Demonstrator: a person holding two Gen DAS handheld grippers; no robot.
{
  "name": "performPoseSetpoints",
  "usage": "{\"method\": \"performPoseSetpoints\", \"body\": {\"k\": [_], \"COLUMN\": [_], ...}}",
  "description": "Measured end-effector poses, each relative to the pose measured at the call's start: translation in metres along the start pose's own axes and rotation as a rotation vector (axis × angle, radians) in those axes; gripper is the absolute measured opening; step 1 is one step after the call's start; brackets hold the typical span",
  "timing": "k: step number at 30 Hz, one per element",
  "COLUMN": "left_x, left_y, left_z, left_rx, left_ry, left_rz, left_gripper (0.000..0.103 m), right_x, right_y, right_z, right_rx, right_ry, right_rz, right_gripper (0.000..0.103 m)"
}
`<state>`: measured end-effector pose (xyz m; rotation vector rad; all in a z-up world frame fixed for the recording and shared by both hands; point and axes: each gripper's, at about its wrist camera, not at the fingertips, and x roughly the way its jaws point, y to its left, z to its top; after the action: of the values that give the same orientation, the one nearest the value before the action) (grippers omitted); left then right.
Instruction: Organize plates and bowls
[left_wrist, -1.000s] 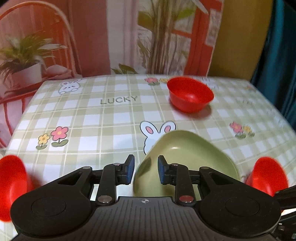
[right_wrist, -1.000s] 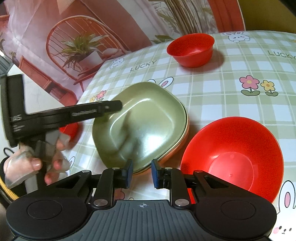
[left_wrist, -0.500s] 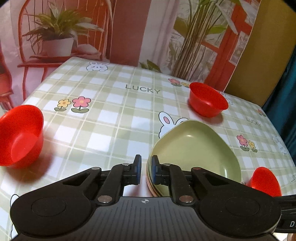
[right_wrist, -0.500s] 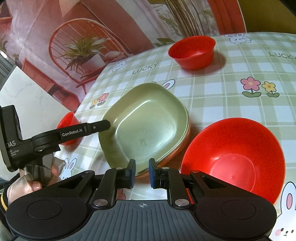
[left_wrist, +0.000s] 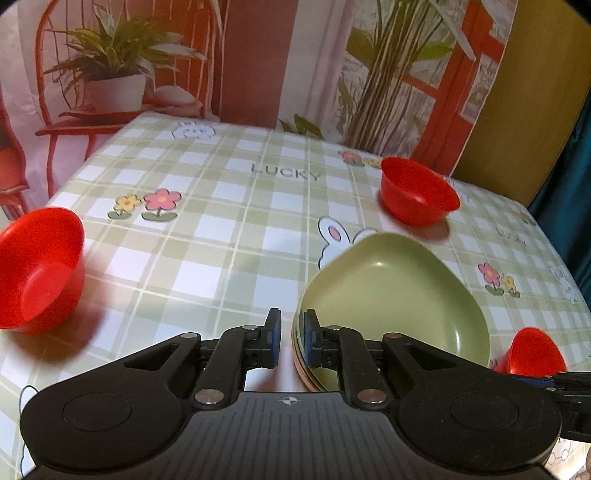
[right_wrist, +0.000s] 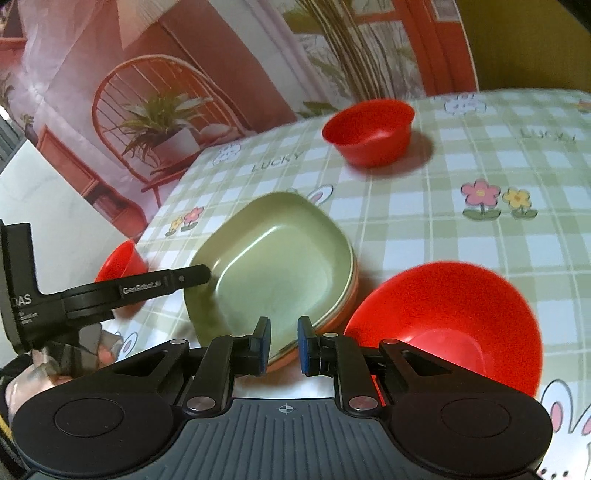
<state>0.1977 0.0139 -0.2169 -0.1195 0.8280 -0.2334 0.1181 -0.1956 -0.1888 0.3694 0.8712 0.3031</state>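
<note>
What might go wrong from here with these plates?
The left gripper jaws have just been closing on the rim of the stack of square plastic plates, green on top; lifting from that edge may tilt it and slide plates apart. The large red plastic bowl close beside the stack may get knocked.

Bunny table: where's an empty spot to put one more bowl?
Biggest bare patch: the middle of the tablecloth, between the left red bowl, the far red bowl and the plate stack. Also bare: around the flowers, between the far red bowl and the near red bowl. Crowded: the near edge, where plate stack and near red bowl sit close.
</note>
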Motion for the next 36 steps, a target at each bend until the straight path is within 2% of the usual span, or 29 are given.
{"method": "performPoseSetpoints", "body": {"k": [7,12,15,22,27,31,36], "left_x": [-0.027,-0.054,-0.071,-0.100,-0.105,-0.096,-0.077], "left_y": [0.012,0.033,0.049,0.103,0.138,0.165,0.191], "left_z": [0.017,0.032,0.043,0.064,0.070,0.065,0.052], "left_rx": [-0.028,-0.030,-0.022,-0.035,-0.031,-0.048,-0.086], "left_ry": [-0.072,-0.128,-0.159,-0.215,-0.210,-0.173,-0.118], "left_rz": [-0.004,0.023,0.045,0.138,0.206,0.241,0.255], "left_gripper": [0.015,0.026,0.033,0.037,0.041,0.042,0.042], "right_x": [-0.001,0.006,0.012,0.040,0.073,0.102,0.139], "right_y": [0.005,0.019,0.034,0.087,0.133,0.166,0.198], "right_z": [0.006,0.015,0.023,0.052,0.063,0.065,0.066], "right_rx": [-0.065,-0.143,-0.208,-0.323,-0.366,-0.391,-0.417], "right_ry": [-0.042,-0.054,-0.061,-0.088,-0.071,-0.051,-0.004], "right_rz": [-0.048,-0.079,-0.085,-0.047,0.028,0.078,0.108], "right_gripper": [0.016,0.016,0.016,0.017,0.017,0.017,0.018]}}
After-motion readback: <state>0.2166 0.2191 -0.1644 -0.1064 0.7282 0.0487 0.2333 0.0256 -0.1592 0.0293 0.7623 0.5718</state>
